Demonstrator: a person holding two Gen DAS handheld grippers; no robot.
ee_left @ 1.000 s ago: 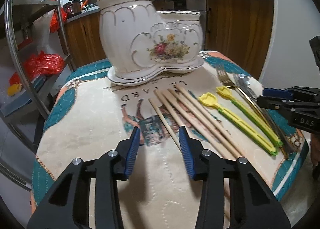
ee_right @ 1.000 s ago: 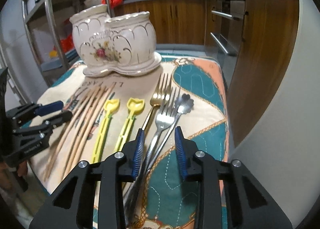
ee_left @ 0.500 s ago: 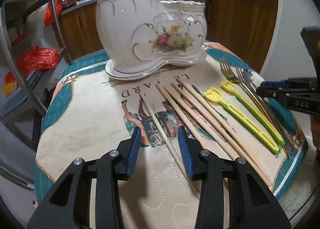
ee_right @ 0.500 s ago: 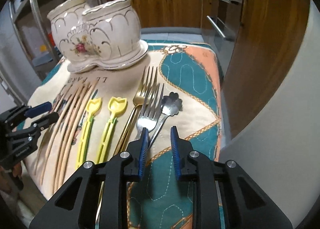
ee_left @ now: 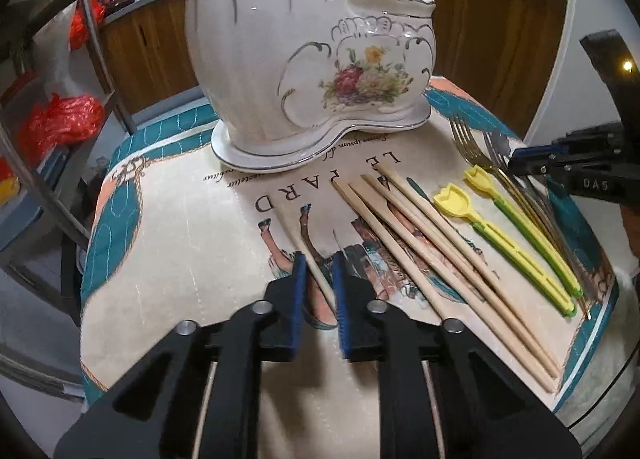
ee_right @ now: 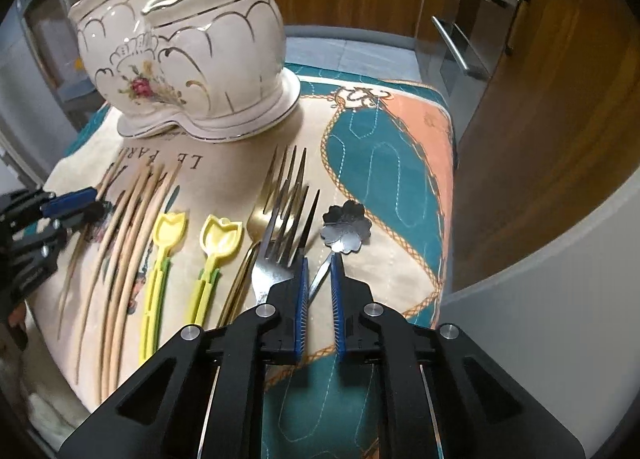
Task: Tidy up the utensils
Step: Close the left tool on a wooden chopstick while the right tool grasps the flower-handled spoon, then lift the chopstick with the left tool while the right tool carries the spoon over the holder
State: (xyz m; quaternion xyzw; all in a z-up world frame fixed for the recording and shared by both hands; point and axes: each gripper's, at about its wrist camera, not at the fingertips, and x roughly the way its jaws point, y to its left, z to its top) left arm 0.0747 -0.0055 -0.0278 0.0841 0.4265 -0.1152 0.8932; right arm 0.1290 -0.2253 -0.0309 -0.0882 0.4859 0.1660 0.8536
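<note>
A white two-pot ceramic utensil holder [ee_left: 304, 59] [ee_right: 188, 55] stands at the back of the printed mat [ee_left: 192, 259]. Wooden chopsticks [ee_left: 436, 259] [ee_right: 124, 243], two yellow tulip picks [ee_left: 496, 235] [ee_right: 216, 259], a gold fork [ee_right: 276, 187], a silver fork [ee_right: 284, 235] and a flower-head spoon [ee_right: 346, 227] lie in a row. My left gripper [ee_left: 320, 263] has its jaws narrowed around the leftmost chopstick [ee_left: 304, 251], with small gaps showing. My right gripper [ee_right: 319, 263] has its jaws narrowed around the spoon's handle [ee_right: 320, 279], with small gaps showing.
Wooden kitchen cabinets [ee_right: 520, 99] stand behind and to the right of the small table. A metal rack with red bags [ee_left: 60, 123] stands to the left. The mat's right edge [ee_right: 448, 219] drops off beside the spoon.
Both grippers have moved forward and down to the mat. The left jaws have narrowed around the leftmost chopstick and the right jaws around the spoon handle.
</note>
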